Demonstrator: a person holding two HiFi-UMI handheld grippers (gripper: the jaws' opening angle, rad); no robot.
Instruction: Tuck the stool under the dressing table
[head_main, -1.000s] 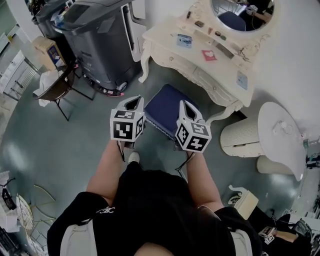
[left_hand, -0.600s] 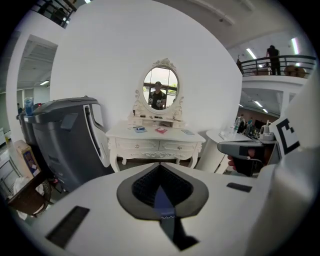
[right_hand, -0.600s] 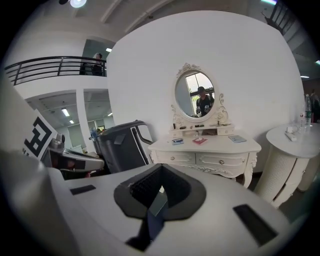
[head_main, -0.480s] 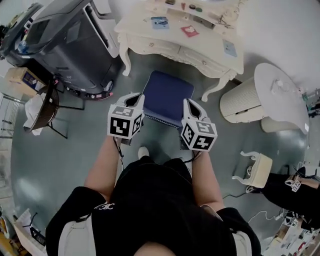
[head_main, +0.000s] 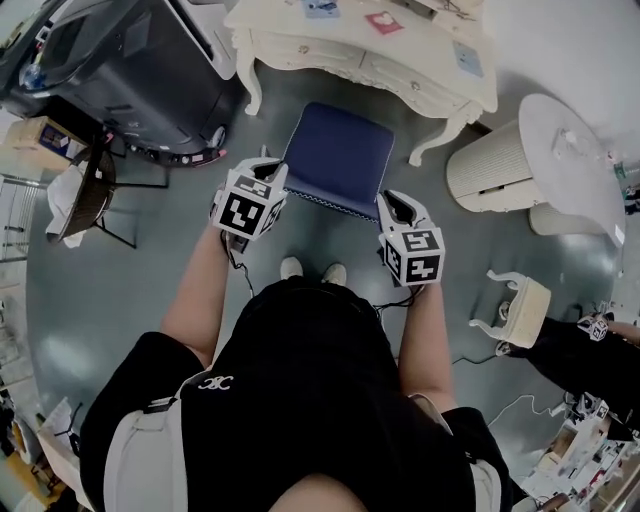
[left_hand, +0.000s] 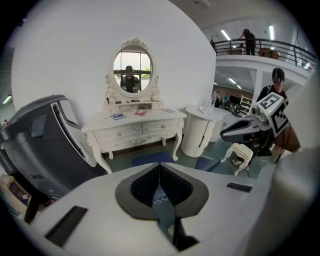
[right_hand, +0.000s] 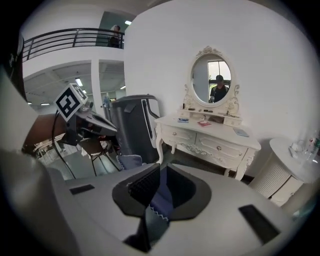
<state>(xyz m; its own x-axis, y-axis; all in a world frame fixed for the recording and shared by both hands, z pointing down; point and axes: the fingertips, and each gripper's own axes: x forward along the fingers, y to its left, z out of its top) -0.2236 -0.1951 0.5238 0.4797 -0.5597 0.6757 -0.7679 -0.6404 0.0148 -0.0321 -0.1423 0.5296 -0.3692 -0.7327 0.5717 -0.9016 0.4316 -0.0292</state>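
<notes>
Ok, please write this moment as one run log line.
phase: pre-grasp at stool | left tongs: shut, empty | right tongs: just opening, nothing between | stool: in front of dressing table, not tucked

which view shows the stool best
The head view: the stool shows its whole blue seat from above, in front of the dressing table. The left gripper view catches only a strip of the seat, and the right gripper view only a corner.

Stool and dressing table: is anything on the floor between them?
No. Only bare grey floor lies between the stool and the dressing table, plainest in the head view; the left gripper view shows it too.
</notes>
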